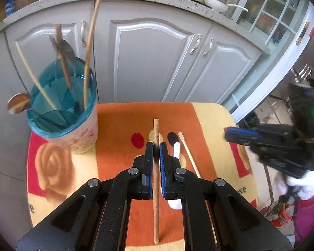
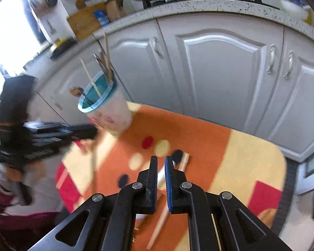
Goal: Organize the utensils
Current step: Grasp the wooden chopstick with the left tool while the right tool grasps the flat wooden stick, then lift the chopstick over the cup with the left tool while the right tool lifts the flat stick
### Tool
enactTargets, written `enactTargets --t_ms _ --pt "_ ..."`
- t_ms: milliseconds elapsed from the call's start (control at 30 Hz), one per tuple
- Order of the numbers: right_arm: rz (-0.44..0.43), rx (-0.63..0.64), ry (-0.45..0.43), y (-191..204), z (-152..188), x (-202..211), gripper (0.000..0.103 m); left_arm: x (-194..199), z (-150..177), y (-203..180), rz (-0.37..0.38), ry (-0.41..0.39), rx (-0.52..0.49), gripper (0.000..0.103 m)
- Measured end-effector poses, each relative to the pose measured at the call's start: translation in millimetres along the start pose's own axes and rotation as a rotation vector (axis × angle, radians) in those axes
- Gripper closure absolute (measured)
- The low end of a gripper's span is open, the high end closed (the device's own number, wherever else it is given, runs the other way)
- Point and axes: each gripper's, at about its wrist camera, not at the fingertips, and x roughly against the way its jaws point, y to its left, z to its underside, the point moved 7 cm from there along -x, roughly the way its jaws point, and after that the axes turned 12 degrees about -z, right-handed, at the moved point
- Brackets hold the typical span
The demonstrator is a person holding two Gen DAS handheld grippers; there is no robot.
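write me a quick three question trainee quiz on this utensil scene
1. What do the left tongs grip?
2. True or false: the teal-rimmed white cup stands empty.
3. On the orange patterned mat, what lies beside the white plastic spoon? A) metal fork B) pale flat stick C) steel knife
Key: 1 a round wooden stick; 2 false; 3 B
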Motion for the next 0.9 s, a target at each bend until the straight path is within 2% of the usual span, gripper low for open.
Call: enactTargets --t_ms 100,267,400,500,600,900 --pt "0.062 -0.015 0.055 -20.4 9.5 -20.4 0.092 7.4 1.8 2.2 0.006 -0.010 0.021 0.099" --pt "0.107 -0.067 0.172 -50.1 24.9 -74.0 0.091 20.4 8.0 7.2 0.004 -0.013 0.031 0.099" --pt "0.134 -0.050 0.250 -53.2 33.7 -98.5 0.089 23.8 8.2 12.9 0.004 -0.011 0.039 0.099" --pt "0.147 -0.040 0.253 -52.4 32.3 -101.9 0.089 23.2 7.8 13.9 0.001 -0.010 0.044 0.099" --pt "0.102 -0.053 0.240 -51.1 31.6 -96.8 0.097 28.3 5.6 13.6 0.011 -0.020 0.051 0.099" --pt "-0.019 -0.032 0.040 -15.0 16.2 -1.8 0.098 59.2 -4.7 16.1 0.034 -0.078 0.058 0.099"
